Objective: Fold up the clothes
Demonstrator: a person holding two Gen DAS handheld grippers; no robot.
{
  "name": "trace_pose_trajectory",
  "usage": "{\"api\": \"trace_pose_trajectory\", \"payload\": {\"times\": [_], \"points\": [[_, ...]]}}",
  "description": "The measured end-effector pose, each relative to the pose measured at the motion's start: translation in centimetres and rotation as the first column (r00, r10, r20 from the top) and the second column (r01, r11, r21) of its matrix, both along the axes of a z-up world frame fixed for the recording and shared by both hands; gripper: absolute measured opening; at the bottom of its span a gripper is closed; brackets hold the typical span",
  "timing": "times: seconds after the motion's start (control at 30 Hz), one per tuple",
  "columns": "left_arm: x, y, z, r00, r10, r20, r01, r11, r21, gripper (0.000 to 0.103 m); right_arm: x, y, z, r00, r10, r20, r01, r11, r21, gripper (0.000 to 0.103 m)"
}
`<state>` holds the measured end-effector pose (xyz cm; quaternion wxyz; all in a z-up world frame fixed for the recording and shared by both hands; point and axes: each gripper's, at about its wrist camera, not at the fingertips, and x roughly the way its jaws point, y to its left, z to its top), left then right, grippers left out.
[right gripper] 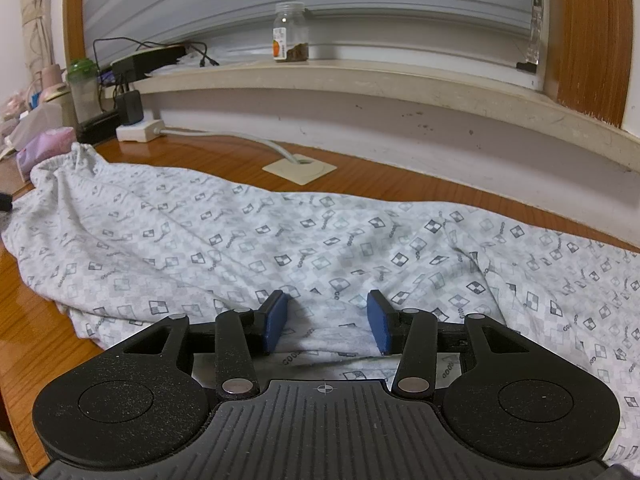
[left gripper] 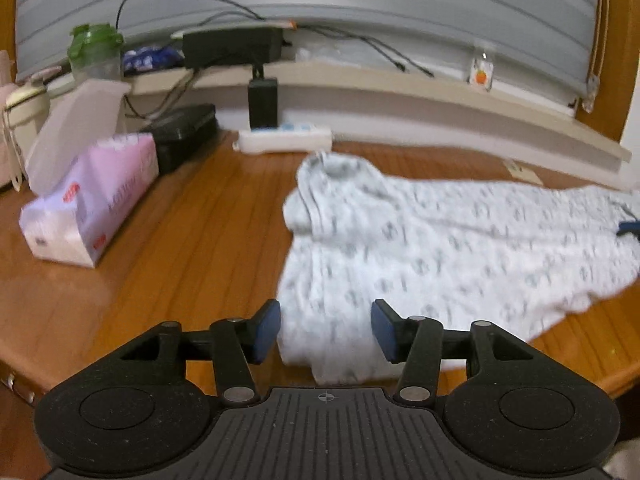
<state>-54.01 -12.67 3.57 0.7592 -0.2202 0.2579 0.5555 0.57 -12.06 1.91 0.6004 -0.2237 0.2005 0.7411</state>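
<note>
Cotton trousers (right gripper: 256, 236) in pale checked print lie spread across the wooden surface (left gripper: 192, 224), with both sets of jaws parted over their near edge.

Left gripper (left gripper: 326, 330) hangs above the near left end of the garment; its blue pads stand apart, cloth shows between them in the blurred view, and neither pad presses on it. Right gripper (right gripper: 327, 322) sits low over the near hem, its pads also apart, a raised fold of fabric lying in the gap between them; whether either pad touches the fold cannot be told. The gathered waistband reaches to the far left, near a pink tissue pack (left gripper: 88, 208) and a white power strip (left gripper: 286, 139). A glass jar (right gripper: 291, 32) stands on the window ledge beyond.
</note>
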Motion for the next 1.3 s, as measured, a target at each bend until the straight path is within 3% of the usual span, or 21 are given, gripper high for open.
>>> {"api": "trace_pose_trajectory", "payload": {"times": [0.07,0.1,0.13,0.2,0.27,0.33,0.4,0.5,0.63,0.8,0.97,1.03,1.3], "points": [[0.3,-0.2,-0.5,1.0,-0.003,-0.006,0.003,1.0,0.001,0.048,0.0,0.0,0.0,1.0,0.0,-0.001,0.0,1.0,0.0,0.046],[0.4,-0.2,-0.7,1.0,-0.001,-0.011,0.001,1.0,0.008,0.04,0.0,0.0,0.0,1.0,0.0,-0.001,0.0,1.0,0.0,0.046],[0.4,-0.2,-0.7,1.0,-0.001,-0.013,0.001,1.0,0.019,0.025,0.0,0.0,0.0,1.0,0.0,-0.001,0.0,1.0,0.0,0.046],[0.3,-0.4,-0.4,1.0,-0.003,0.002,0.003,1.0,0.031,0.006,0.0,0.0,0.0,1.0,-0.001,-0.001,0.001,1.0,0.0,0.046],[-0.7,-1.5,1.1,1.0,0.01,0.018,-0.011,0.998,0.062,0.006,-0.1,0.0,0.0,1.0,-0.002,-0.001,0.002,1.0,0.0,0.046],[-2.7,-2.4,2.3,0.999,0.02,0.046,-0.022,0.999,0.046,0.006,0.0,0.0,0.0,1.0,0.001,0.0,-0.001,1.0,0.001,0.046],[-3.9,-2.9,1.8,0.999,-0.002,0.051,0.004,0.999,-0.034,0.007,0.0,0.1,0.0,1.0,0.01,-0.001,-0.01,1.0,0.001,0.047],[-3.6,-3.8,0.9,1.0,-0.022,0.006,0.022,0.997,-0.076,0.018,-0.1,0.1,0.0,1.0,0.014,-0.002,-0.014,1.0,0.0,0.048],[-3.4,-3.8,2.5,0.998,0.042,-0.036,-0.042,0.999,0.003,0.048,-0.1,0.1,0.1,1.0,0.013,-0.003,-0.013,1.0,0.002,0.049],[-0.8,-1.6,3.9,1.0,0.02,-0.02,-0.018,0.997,0.072,0.06,0.3,-1.5,0.5,1.0,0.019,-0.006,-0.019,0.998,0.056,0.055],[6.1,2.5,3.8,0.992,-0.126,0.003,0.125,0.987,0.098,0.063,2.6,-5.1,1.7,0.999,-0.034,-0.002,0.035,0.995,0.096,0.055],[9.7,4.3,3.7,0.982,-0.187,0.011,0.185,0.977,0.107,0.069,4.6,-6.8,1.8,0.996,-0.089,0.027,0.086,0.992,0.097,0.055],[24.7,10.1,2.5,0.912,-0.409,0.035,0.402,0.907,0.124,0.072,12.2,-14.2,1.3,0.958,-0.273,0.091,0.268,0.961,0.068,0.055]]}}
